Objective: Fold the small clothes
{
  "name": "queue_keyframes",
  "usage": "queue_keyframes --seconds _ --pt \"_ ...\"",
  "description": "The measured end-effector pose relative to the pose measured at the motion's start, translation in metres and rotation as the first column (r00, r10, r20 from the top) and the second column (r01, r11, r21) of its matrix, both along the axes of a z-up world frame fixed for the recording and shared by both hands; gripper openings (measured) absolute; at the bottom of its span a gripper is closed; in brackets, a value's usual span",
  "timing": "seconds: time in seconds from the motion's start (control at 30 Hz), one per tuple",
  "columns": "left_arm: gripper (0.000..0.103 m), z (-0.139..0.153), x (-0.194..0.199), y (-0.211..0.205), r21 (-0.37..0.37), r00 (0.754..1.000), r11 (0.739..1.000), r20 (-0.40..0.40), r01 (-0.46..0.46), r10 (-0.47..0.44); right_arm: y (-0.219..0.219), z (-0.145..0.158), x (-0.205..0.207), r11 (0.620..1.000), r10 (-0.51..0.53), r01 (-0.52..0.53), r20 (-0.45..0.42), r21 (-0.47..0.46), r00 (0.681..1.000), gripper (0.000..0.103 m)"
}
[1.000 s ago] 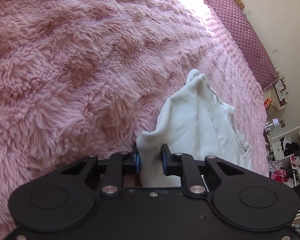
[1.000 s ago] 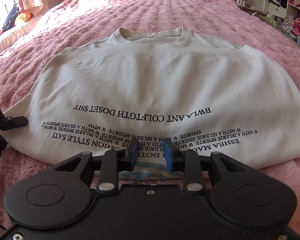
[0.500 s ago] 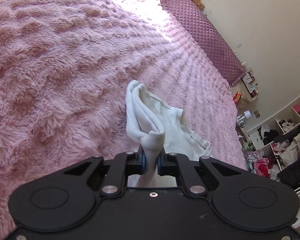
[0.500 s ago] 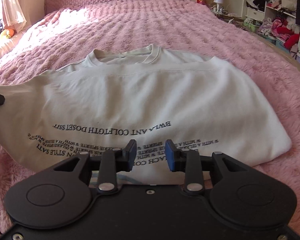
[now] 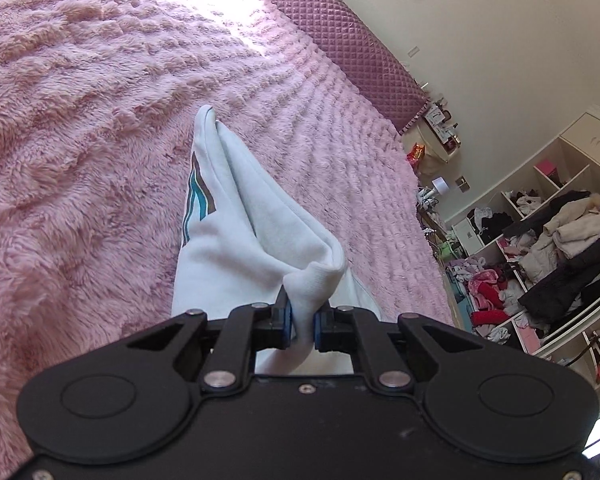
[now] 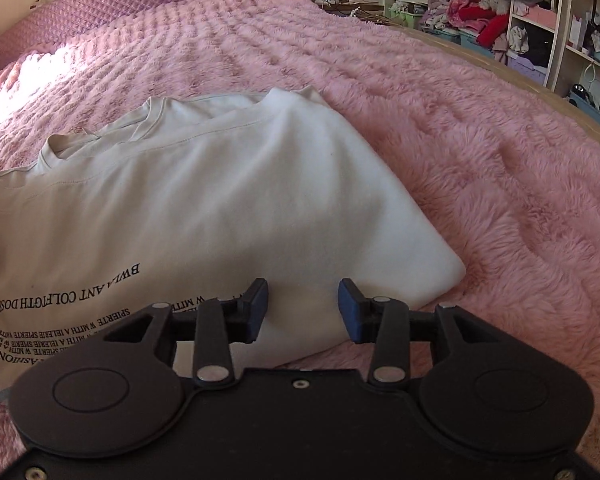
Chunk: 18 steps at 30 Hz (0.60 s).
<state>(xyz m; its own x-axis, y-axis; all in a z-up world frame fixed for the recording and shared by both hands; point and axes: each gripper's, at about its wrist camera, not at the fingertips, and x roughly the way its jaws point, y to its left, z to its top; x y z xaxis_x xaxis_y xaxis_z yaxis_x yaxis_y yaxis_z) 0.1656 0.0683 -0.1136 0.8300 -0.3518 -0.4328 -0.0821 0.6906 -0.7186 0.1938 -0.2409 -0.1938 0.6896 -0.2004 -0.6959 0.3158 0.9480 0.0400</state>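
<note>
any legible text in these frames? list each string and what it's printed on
All print is on the white t-shirt, upside down in the right wrist view:
"BWLA ANT COLFTGTH DOS…": largest line, its end cut off at the frame edge.
"…ASHION ST…": partly hidden by the right gripper.
"SPIERTE W MITH A IELERIE SPIERTE": small repeated rows, only roughly readable.
Left wrist view: teal and brown stripes only, no lettering.
Snack bag and shelf items: too small to read.

The shirt is soft, matt white cloth with flat black print; in the left view its lifted fold looks fleecy, with a smooth teal and brown stripe. The blanket is long, shaggy pink plush. The headboard is quilted purple fabric with a slight sheen. Both tools are matt black plastic with blue pads and bright metal pins.
</note>
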Motion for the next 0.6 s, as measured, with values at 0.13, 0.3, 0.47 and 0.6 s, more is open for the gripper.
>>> queue_keyframes --seconds 0.13,0.3,0.47,0.6 --pt "0.006 0.012 0.009 -0.024 -0.017 0.992 0.994 0.062 0.111 -0.110 -0.020 0.014 -0.003 0.996 -0.031 0.029 0.024 0.081 0.999 0.039" --pt "0.006 0.023 0.031 -0.096 -0.055 0.934 0.940 0.152 0.335 -0.324 -0.055 0.037 -0.015 0.995 -0.053 0.047 0.067 0.090 0.996 0.040" --pt "0.006 -0.034 0.062 -0.184 -0.088 0.881 0.877 0.015 0.472 -0.472 -0.090 0.048 -0.034 0.994 -0.103 0.099 0.073 0.054 0.992 0.040" --pt "0.010 -0.092 0.077 -0.230 0.009 0.832 0.843 -0.167 0.538 -0.529 -0.103 0.047 -0.048 0.991 -0.131 0.129 0.054 0.041 0.990 0.040"
